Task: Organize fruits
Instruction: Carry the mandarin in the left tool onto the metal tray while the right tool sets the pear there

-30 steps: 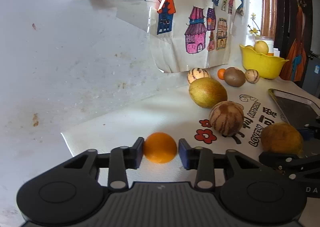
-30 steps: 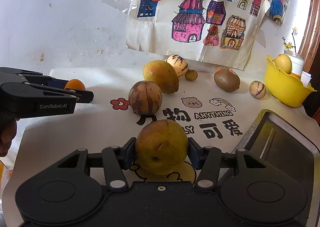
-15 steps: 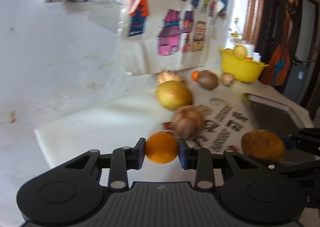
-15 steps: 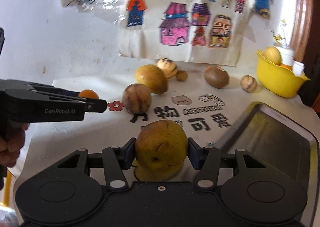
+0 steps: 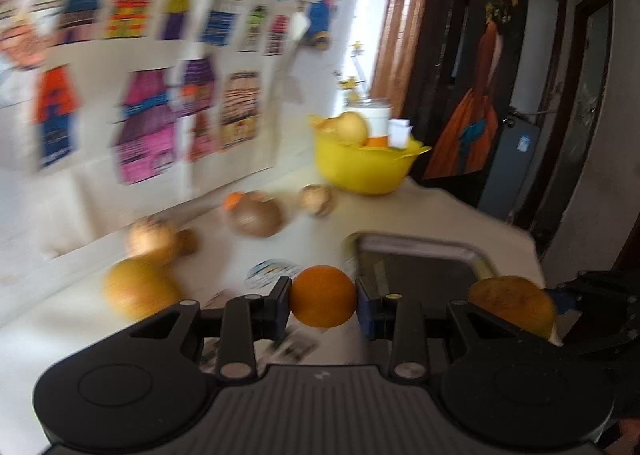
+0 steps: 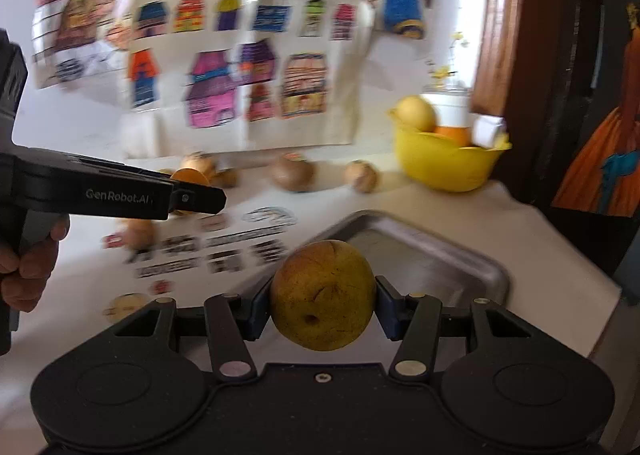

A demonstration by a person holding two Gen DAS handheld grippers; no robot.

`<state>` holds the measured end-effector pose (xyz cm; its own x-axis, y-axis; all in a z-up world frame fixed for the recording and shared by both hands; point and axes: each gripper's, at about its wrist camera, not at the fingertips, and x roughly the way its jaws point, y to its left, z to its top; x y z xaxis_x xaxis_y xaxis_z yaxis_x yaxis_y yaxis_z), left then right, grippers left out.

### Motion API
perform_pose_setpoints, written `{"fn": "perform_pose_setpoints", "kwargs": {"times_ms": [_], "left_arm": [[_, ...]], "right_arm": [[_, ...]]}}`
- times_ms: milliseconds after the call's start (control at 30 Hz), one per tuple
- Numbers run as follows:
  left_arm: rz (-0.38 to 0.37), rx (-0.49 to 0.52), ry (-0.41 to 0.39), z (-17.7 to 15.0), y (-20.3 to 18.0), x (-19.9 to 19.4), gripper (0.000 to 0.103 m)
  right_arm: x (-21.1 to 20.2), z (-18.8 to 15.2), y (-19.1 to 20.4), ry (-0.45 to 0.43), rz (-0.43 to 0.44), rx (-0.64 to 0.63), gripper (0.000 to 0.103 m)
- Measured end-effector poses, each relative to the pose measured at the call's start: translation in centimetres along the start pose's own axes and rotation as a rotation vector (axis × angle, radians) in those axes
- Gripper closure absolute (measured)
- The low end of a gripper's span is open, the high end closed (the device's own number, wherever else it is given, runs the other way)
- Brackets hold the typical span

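My left gripper (image 5: 323, 297) is shut on a small orange (image 5: 323, 296), held above the white printed mat. My right gripper (image 6: 323, 297) is shut on a large yellow-brown pear (image 6: 323, 295), just in front of the near corner of a metal tray (image 6: 472, 267). In the left wrist view that pear (image 5: 514, 305) shows at the right over the tray (image 5: 420, 251). The left gripper (image 6: 200, 197) with its orange (image 6: 188, 177) crosses the right wrist view from the left. Several more fruits lie on the mat: a brown round one (image 5: 256, 217), a yellow pear (image 5: 138, 289).
A yellow bowl (image 6: 444, 167) with fruit and a white cup stands at the back right by a wooden frame. Colourful drawings hang on the white wall behind. A hand (image 6: 28, 271) grips the left tool. The table edge runs close behind the tray on the right.
Both grippers have lifted and swung to the right with their fruit, from over the mat's left part toward the metal tray. The views are now motion-blurred.
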<state>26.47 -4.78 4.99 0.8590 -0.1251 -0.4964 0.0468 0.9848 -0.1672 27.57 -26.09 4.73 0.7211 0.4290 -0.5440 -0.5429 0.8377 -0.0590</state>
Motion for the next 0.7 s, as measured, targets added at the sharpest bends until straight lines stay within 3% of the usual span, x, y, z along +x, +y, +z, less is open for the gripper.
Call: {"fn": "perform_pose_setpoints", "kwargs": {"times_ms": [200, 400, 700], "left_arm": [[-0.069, 0.007, 0.008, 2.3, -3.3, 6.7, 0.066], [-0.111, 0.052, 0.026, 2.5, -4.9, 12.4, 0.066], [-0.075, 0.048, 0.141, 2.0, -5.0, 16.8, 0.066]], "right_arm": [[3.8, 0.3, -5.9, -0.022, -0.05, -0.004, 0.048], [7.9, 0.2, -9.8, 0.001, -0.053, 0.0, 0.048], [10.9, -0.4, -10.1, 0.055, -0.041, -0.035, 0.048]]}}
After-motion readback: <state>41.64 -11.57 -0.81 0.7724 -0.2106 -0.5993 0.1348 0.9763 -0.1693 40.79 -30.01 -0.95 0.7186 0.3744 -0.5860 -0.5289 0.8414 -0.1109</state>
